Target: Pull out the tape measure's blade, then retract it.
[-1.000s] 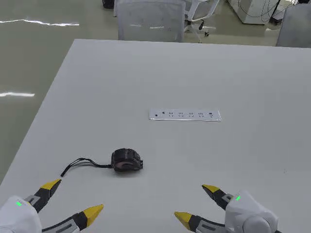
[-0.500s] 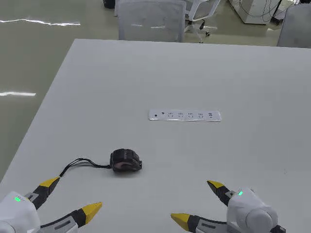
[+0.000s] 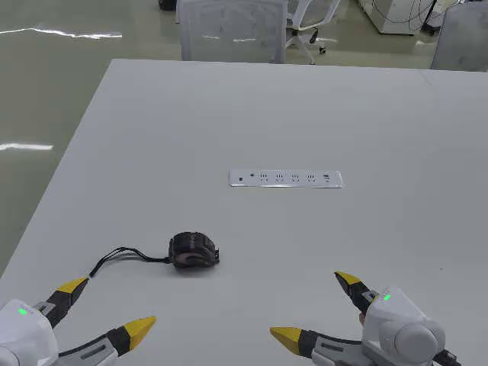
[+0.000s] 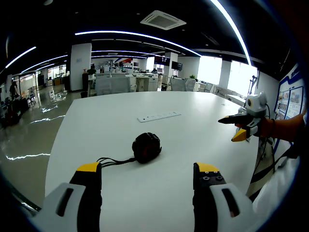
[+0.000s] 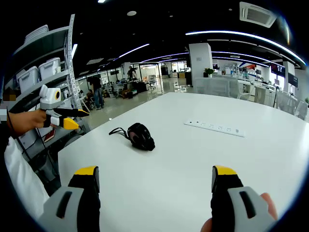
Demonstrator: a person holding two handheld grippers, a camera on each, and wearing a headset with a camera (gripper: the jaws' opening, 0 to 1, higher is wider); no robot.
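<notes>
A small black tape measure (image 3: 194, 251) with a black wrist loop (image 3: 122, 258) lies on the white table (image 3: 267, 114), blade in. It also shows as the tape measure (image 4: 147, 147) ahead of the left jaws and as the tape measure (image 5: 140, 136) left of centre in the right gripper view. My left gripper (image 3: 107, 313) hovers open at the near left, short of the loop. My right gripper (image 3: 316, 309) hovers open at the near right, well apart from the tape. Both have yellow tips and hold nothing.
A white power strip (image 3: 285, 178) lies flat in the middle of the table, beyond the tape measure. Grey chairs (image 3: 232, 30) stand at the far edge. The table's left edge (image 3: 57, 183) drops to a shiny floor.
The right gripper's jaws have spread a little wider and sit slightly lower in the view. The left gripper has barely shifted. The tape measure lies as before; the view moved slightly.
</notes>
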